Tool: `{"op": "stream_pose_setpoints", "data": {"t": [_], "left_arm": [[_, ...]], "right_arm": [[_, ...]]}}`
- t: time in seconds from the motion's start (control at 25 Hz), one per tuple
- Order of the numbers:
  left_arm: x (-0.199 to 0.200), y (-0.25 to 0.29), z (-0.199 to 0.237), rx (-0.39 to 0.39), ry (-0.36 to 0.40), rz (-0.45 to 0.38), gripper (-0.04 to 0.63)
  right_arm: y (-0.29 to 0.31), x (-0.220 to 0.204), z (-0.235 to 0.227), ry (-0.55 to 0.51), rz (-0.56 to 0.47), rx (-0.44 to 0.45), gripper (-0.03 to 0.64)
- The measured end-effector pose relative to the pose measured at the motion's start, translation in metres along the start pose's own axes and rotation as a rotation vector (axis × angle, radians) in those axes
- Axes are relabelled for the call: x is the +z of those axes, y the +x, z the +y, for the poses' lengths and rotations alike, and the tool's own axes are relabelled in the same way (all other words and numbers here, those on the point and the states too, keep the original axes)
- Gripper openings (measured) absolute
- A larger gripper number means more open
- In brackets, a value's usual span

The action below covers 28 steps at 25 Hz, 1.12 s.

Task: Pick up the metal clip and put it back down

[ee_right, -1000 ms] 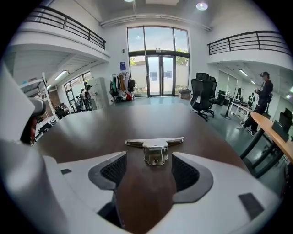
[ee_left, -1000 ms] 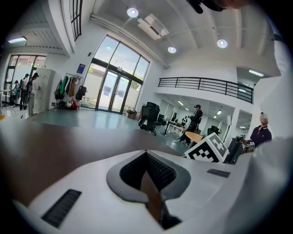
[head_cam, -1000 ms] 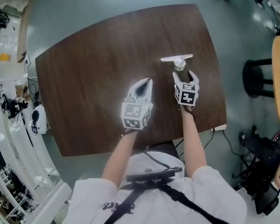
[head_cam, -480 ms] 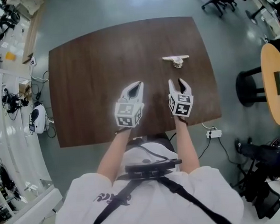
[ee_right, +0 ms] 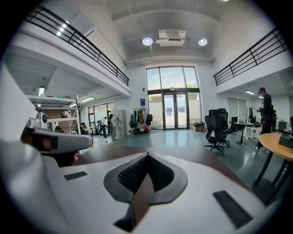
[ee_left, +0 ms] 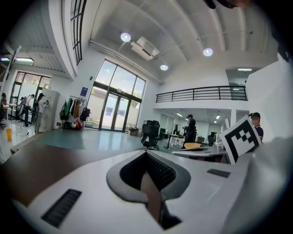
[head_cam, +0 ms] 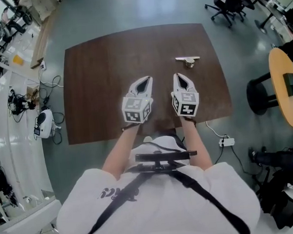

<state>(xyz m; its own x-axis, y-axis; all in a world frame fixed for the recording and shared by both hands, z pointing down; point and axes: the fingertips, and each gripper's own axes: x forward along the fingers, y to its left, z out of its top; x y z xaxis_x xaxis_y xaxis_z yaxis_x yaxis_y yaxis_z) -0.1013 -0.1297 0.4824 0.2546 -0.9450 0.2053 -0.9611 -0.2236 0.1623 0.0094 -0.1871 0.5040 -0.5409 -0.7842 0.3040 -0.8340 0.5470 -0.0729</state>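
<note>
Your table (head_cam: 109, 67) shows dark wood grain with a dull sheen; the metal clip (head_cam: 188, 61), far right, glints pale; the grey floor (head_cam: 130, 11) is smooth and glossy.

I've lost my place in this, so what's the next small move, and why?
Probably open the right gripper and reach forward to the metal clip: its jaws have just closed on nothing, and the clip lies free on the table ahead of it, farther from the shut left gripper.
</note>
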Motion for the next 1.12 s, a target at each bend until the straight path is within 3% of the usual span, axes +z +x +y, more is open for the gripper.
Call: {"op": "stream_pose_setpoints", "data": {"t": [0.24,0.68,1.12], "left_arm": [[0.017,-0.025,0.003,0.008,-0.011,-0.039,0.009],[0.042,-0.032,0.015,0.022,-0.012,-0.1,0.009],[0.048,-0.031,0.021,0.023,-0.01,-0.107,0.009]], "right_arm": [[-0.021,0.028,0.038,0.023,-0.063,0.062,0.006],[-0.022,0.05,0.046,0.015,-0.075,0.045,0.006],[-0.018,0.051,0.046,0.002,-0.063,0.031,0.006]]}}
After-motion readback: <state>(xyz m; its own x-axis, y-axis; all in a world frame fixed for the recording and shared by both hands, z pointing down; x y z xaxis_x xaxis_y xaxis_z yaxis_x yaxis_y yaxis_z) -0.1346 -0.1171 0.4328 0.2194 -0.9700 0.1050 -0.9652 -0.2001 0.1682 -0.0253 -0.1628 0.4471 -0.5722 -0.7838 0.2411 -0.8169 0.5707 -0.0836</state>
